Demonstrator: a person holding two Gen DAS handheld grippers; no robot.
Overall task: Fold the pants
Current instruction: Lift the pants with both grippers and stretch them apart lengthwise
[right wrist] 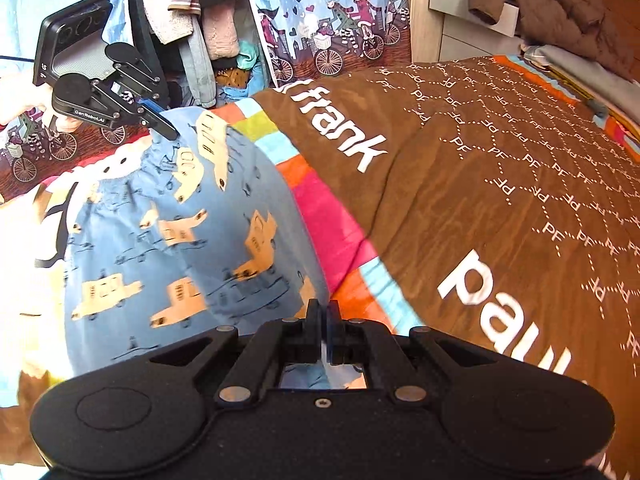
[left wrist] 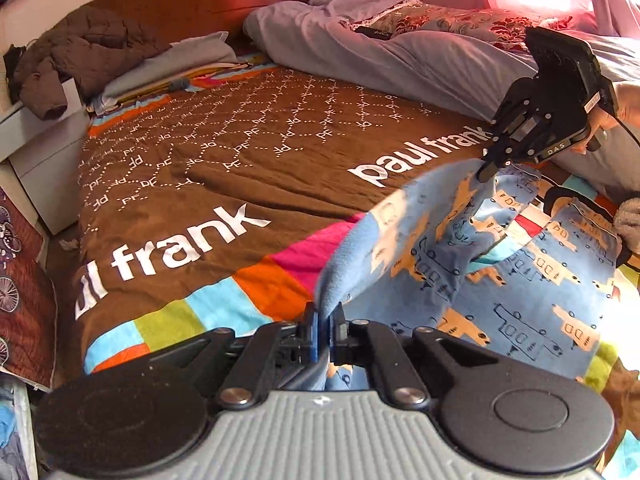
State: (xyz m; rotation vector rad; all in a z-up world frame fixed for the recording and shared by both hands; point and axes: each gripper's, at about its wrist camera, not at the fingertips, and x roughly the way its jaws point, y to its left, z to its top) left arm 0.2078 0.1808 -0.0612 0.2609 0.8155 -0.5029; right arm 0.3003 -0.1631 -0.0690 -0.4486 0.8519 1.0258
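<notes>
The pants are light blue with a tan truck print and lie on the brown "paul frank" bedspread. My left gripper is shut on one edge of the pants and lifts it off the bed. My right gripper is shut on another edge farther back, also raised. In the right wrist view the pants stretch between my right gripper and my left gripper, with the gathered waistband near the left one.
A grey duvet and a floral pillow lie at the head of the bed. A brown jacket sits on a white nightstand. Hanging clothes and a bicycle-print curtain stand beside the bed.
</notes>
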